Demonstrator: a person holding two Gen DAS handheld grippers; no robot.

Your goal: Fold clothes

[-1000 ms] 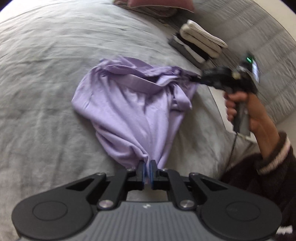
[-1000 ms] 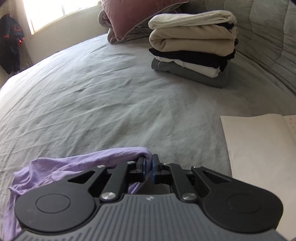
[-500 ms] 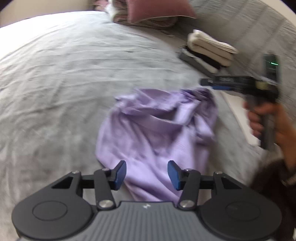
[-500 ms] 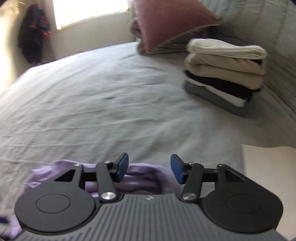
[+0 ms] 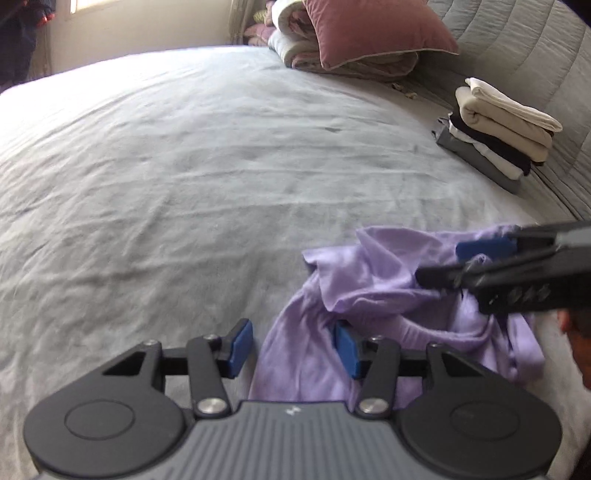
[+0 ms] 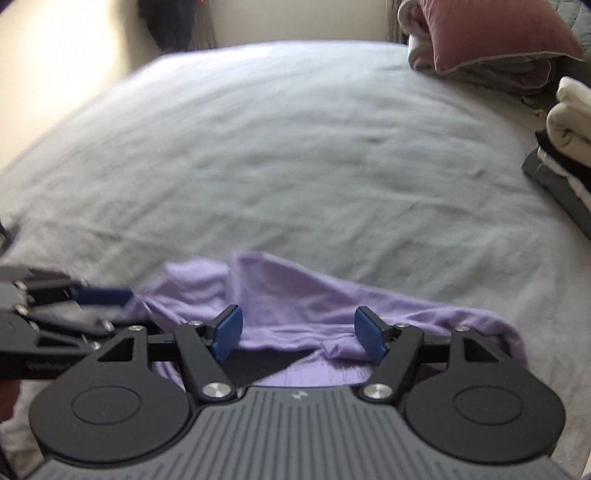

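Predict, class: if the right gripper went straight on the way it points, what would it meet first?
Probably the crumpled lilac garment lying just beyond the open right gripper, then the grey bedsheet; depth is hard to judge.

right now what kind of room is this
Most likely a bedroom: a wide bed with a grey sheet, a dusky pink pillow on rolled bedding at its head, and a stack of folded clothes by a crumpled lilac garment.

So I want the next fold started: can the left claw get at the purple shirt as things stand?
Probably yes. The left claw is open, and the crumpled purple shirt lies on the bed just ahead with nothing between; the right claw, also open, sits over its far side.
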